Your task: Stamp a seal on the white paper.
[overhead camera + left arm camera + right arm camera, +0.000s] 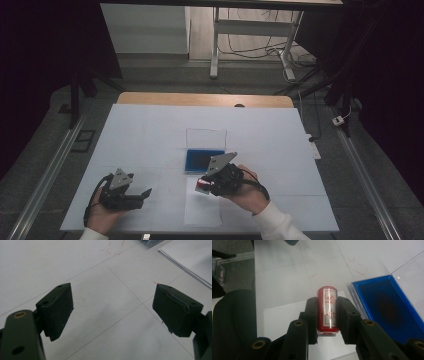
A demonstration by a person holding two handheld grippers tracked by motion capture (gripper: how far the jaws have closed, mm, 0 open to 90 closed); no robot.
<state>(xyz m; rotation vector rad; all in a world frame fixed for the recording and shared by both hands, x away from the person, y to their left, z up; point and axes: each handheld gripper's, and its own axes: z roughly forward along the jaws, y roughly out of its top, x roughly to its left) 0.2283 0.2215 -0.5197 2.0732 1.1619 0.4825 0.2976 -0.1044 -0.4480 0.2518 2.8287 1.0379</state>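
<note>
A person sits at a table covered in white paper (150, 135), holding a gripper in each hand. The right gripper (327, 315) has its jaws clamped on a small red stamp (327, 311), a cylinder with a white label bearing red characters. The stamp is held above a loose white sheet (279, 320) at the near edge of the table, just beside an open blue ink pad (387, 307) in a clear case. In the high view the stamp (202, 185) sits just below the ink pad (204, 160). The left gripper (112, 312) rests apart at the left, jaws spread wide with nothing between them, over bare white paper.
</note>
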